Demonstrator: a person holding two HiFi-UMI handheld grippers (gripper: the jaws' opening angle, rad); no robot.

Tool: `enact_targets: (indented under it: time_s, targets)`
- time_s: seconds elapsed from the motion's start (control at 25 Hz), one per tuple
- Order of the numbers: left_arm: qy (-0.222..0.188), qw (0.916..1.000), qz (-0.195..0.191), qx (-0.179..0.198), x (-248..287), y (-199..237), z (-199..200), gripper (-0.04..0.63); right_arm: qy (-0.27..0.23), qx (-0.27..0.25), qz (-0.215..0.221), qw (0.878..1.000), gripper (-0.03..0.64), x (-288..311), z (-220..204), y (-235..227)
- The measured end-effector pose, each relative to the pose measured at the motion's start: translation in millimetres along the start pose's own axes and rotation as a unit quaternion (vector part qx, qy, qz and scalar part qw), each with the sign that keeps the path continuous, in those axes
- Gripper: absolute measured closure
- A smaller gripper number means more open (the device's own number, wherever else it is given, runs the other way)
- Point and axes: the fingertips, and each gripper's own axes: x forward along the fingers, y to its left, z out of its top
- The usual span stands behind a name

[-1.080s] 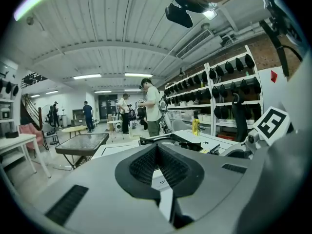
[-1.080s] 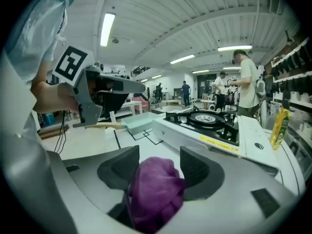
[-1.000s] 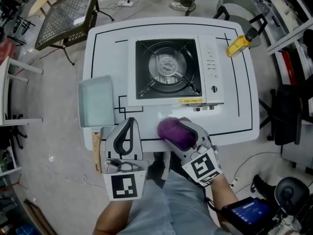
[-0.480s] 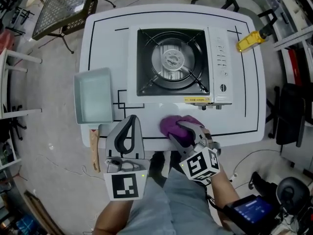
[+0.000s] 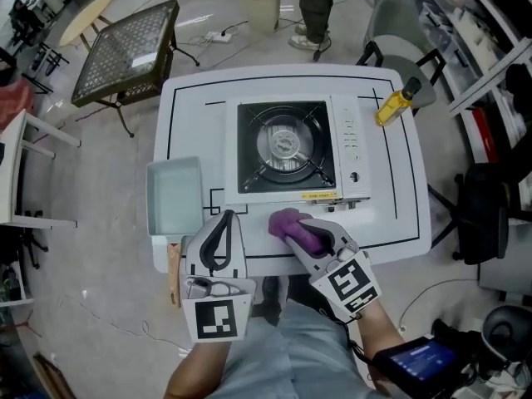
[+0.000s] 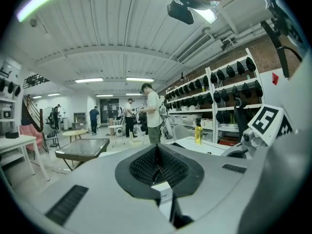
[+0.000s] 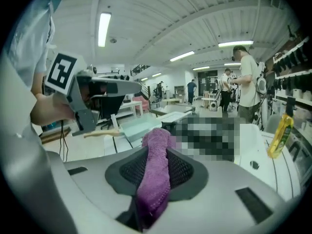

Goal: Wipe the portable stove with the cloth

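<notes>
The portable stove [image 5: 287, 148], white with a black burner well, sits mid-table on the white table [image 5: 399, 181]. A purple cloth [image 5: 289, 223] lies bunched just in front of the stove's near edge. My right gripper [image 5: 306, 229] has just been closing and its jaws now pinch the cloth. In the right gripper view the cloth [image 7: 158, 147] is squeezed between the black pads of the right gripper [image 7: 156, 177]. My left gripper [image 5: 223, 219] hovers at the table's near edge, left of the cloth. The left gripper [image 6: 157, 165] is shut, with nothing in its jaws.
A pale rectangular tray [image 5: 174, 196] rests on the table's left edge, with a wooden handle [image 5: 173, 266] sticking out below it. A yellow bottle [image 5: 392, 105] lies at the far right corner. A black mesh table [image 5: 129, 52] stands far left, a dark chair [image 5: 486, 214] right.
The right gripper's jaws have narrowed onto the purple cloth, which now looks pinched thin instead of bulging. Both grippers sit slightly higher. The left gripper stays shut.
</notes>
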Motion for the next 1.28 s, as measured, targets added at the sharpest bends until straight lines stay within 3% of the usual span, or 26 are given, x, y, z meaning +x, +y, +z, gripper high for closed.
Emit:
enact_targets:
  time_s: [0.24,0.52,0.8,1.0,1.28]
  targets:
    - [-0.053,0.9984,-0.001,0.018,-19,4,63,0.577,-0.079,-0.002,-0.025,0.997,0.495,-45,91,-19]
    - [-0.126,0.9906,0.029,0.043,-8,21,143,0.577,-0.16,-0.047,-0.054,0.985,0.495,-79,203,-74]
    - [-0.135,0.9877,0.065,0.045,18,42,174,0.577,-0.202,-0.092,-0.05,0.974,0.495,-79,288,-126]
    - [-0.112,0.9895,0.086,0.029,43,55,160,0.577,-0.185,-0.109,-0.028,0.976,0.495,-41,304,-160]
    - [-0.078,0.9903,0.114,-0.016,99,89,110,0.577,-0.102,-0.16,0.006,0.982,0.495,74,274,-213]
